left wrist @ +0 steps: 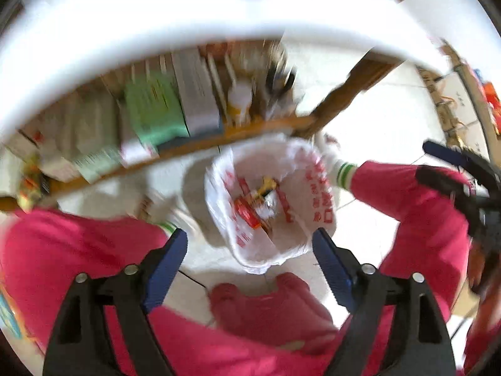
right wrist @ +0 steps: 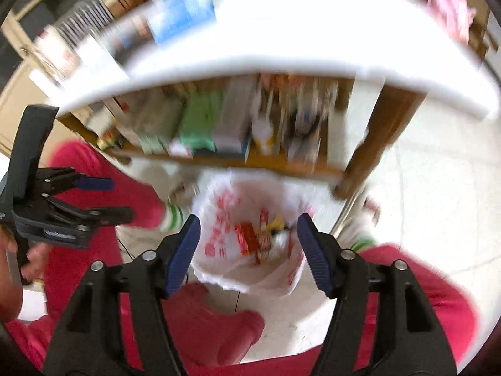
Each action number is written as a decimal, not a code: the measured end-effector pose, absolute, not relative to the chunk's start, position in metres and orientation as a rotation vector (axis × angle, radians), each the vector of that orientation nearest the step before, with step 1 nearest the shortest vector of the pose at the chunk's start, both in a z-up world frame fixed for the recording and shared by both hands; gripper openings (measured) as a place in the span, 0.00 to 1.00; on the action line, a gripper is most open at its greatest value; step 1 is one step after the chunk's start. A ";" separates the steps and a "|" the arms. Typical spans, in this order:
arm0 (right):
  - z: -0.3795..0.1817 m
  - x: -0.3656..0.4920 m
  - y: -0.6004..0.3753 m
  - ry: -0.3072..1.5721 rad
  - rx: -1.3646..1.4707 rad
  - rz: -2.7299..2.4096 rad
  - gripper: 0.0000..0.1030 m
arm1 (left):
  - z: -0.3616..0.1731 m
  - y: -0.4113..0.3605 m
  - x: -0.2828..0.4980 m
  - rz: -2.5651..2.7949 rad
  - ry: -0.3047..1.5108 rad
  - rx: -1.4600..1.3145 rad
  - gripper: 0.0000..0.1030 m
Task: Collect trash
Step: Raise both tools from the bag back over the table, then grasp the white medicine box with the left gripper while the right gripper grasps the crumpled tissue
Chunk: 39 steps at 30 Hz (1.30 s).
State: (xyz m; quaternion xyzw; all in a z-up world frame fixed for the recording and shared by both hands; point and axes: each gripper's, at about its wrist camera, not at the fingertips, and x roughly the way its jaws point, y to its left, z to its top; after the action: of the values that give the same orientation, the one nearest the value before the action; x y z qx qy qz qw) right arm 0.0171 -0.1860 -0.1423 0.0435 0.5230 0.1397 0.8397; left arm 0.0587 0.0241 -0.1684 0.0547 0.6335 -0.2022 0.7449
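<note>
A white plastic bag (left wrist: 313, 194) with red print stands open on the tiled floor far below both grippers. Crumpled red and yellow wrappers (left wrist: 255, 206) lie inside it. In the left wrist view my left gripper (left wrist: 249, 241) is open, with nothing between its blue pads, and the bag shows through the gap. My right gripper (left wrist: 438, 166) appears at the right edge, also open. The right wrist view has the same bag (right wrist: 216, 228) and wrappers (right wrist: 250, 238) under the open, empty right gripper (right wrist: 249, 222). The left gripper (right wrist: 116, 199) is at the left. Both views are blurred.
A white table edge (left wrist: 156, 31) (right wrist: 281, 47) arcs across the top. Under it a wooden shelf (left wrist: 188, 144) (right wrist: 250, 163) holds books and boxes, beside a wooden leg (left wrist: 344, 100) (right wrist: 375, 144). A person's pink trouser legs (left wrist: 78, 250) (right wrist: 422, 297) flank the bag.
</note>
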 end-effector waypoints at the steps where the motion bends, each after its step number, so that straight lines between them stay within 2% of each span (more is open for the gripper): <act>1: -0.121 0.017 -0.188 1.067 0.066 0.304 0.72 | -0.146 0.029 0.060 -0.447 1.350 0.139 0.82; 4: -0.061 0.017 -0.193 0.963 -0.014 0.339 0.82 | -0.064 0.043 0.072 -0.476 1.212 0.261 0.89; 7: -0.006 0.023 -0.201 0.894 -0.025 0.379 0.86 | -0.006 0.050 0.086 -0.470 1.139 0.373 0.92; 10: 0.042 0.032 -0.209 0.836 -0.032 0.400 0.89 | 0.033 0.053 0.097 -0.503 1.113 0.448 0.92; 15: 0.084 0.051 -0.215 0.807 -0.099 0.405 0.90 | 0.073 0.048 0.113 -0.612 1.098 0.557 0.92; 24: 0.113 0.104 -0.196 0.846 -0.192 0.474 0.90 | 0.063 0.022 0.152 -0.765 1.096 0.775 0.92; 39: 0.076 0.199 -0.154 0.986 -0.320 0.574 0.90 | -0.005 -0.008 0.236 -0.879 1.268 0.858 0.92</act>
State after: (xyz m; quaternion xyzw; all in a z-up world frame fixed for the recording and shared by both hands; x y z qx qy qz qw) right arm 0.1988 -0.1541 0.0763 -0.1507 0.4648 0.2707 0.8294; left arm 0.2358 -0.0075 -0.0052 0.3753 0.5549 -0.3847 0.6350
